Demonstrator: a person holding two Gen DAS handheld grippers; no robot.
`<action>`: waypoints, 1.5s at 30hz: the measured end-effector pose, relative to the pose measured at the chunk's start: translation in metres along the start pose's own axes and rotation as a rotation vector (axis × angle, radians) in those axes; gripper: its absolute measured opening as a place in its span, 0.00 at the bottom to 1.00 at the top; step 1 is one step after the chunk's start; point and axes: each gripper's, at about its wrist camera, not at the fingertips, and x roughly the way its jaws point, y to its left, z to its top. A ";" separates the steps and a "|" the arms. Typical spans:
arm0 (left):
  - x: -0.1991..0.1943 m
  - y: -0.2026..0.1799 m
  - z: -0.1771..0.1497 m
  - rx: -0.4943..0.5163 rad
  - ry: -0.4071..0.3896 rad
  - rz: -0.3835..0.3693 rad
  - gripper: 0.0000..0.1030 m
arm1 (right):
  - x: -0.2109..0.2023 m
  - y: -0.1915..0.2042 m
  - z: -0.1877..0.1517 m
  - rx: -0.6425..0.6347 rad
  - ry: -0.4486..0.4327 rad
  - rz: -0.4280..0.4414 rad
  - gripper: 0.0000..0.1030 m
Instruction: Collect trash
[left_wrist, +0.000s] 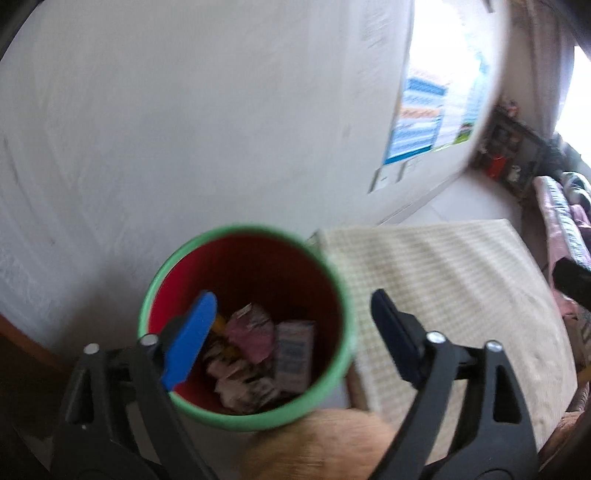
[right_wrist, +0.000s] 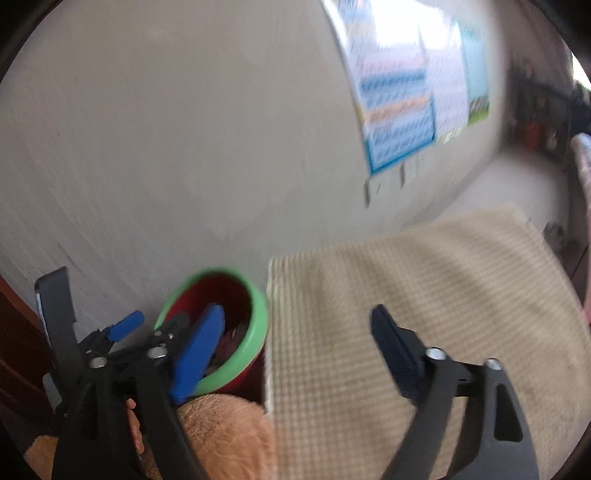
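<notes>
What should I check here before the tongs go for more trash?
1. Left tongs open, nothing between them: ok.
2. Right tongs open, nothing held: ok.
3. Trash bin upright beside the checked cloth: ok.
4. Crumpled wrappers and small carton lie inside the bin: ok.
5. Room left in the bin: ok, trash sits well below the rim.
6. Any trash left on the cloth: cannot tell, blurred and partly hidden.
</notes>
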 end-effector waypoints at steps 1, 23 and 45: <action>-0.006 -0.008 0.003 0.008 -0.021 -0.015 0.90 | -0.013 -0.003 -0.001 -0.013 -0.040 -0.014 0.88; -0.086 -0.099 0.005 0.152 -0.266 0.028 0.95 | -0.111 -0.057 -0.050 -0.008 -0.390 -0.330 0.93; -0.082 -0.093 0.007 0.131 -0.197 0.014 0.95 | -0.095 -0.057 -0.055 0.003 -0.310 -0.330 0.93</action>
